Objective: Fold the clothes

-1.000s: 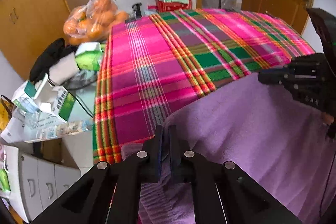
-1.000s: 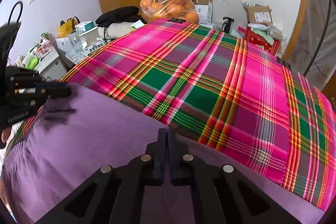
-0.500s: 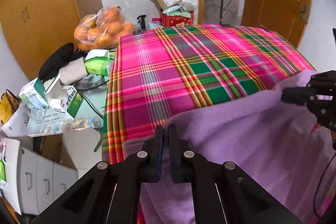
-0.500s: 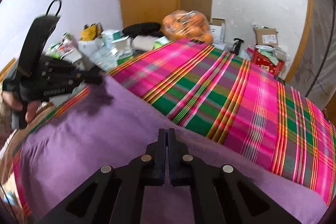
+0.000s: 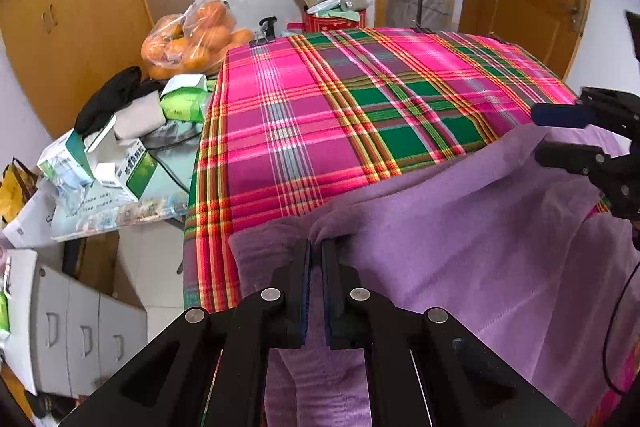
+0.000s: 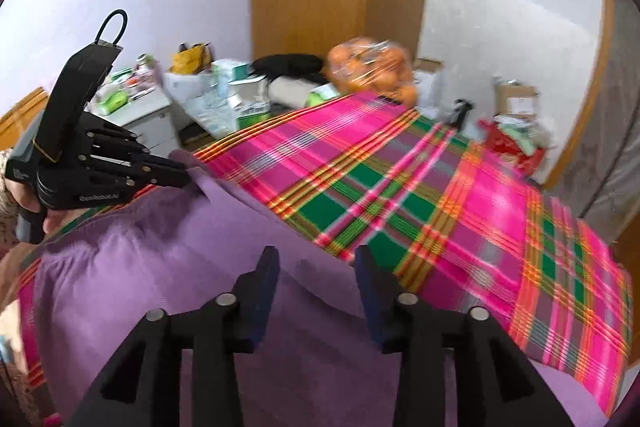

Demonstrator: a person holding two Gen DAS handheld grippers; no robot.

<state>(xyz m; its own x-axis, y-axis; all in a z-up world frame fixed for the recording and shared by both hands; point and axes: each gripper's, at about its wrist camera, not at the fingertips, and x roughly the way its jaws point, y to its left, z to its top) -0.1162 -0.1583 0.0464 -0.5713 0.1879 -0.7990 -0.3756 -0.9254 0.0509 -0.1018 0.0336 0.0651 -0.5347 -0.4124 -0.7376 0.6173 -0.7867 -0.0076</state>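
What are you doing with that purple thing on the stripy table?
A person with a gripper in each hand is folding a purple garment on a table covered with a pink and green plaid cloth. The left gripper is shut on a pinch of the garment's edge. The right gripper is opening just above the garment, with no fabric pinched between its fingers.

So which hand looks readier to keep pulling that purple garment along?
The left. Its fingers are shut on the purple garment, whereas the right gripper is opening, with no cloth pinched between its fingers.
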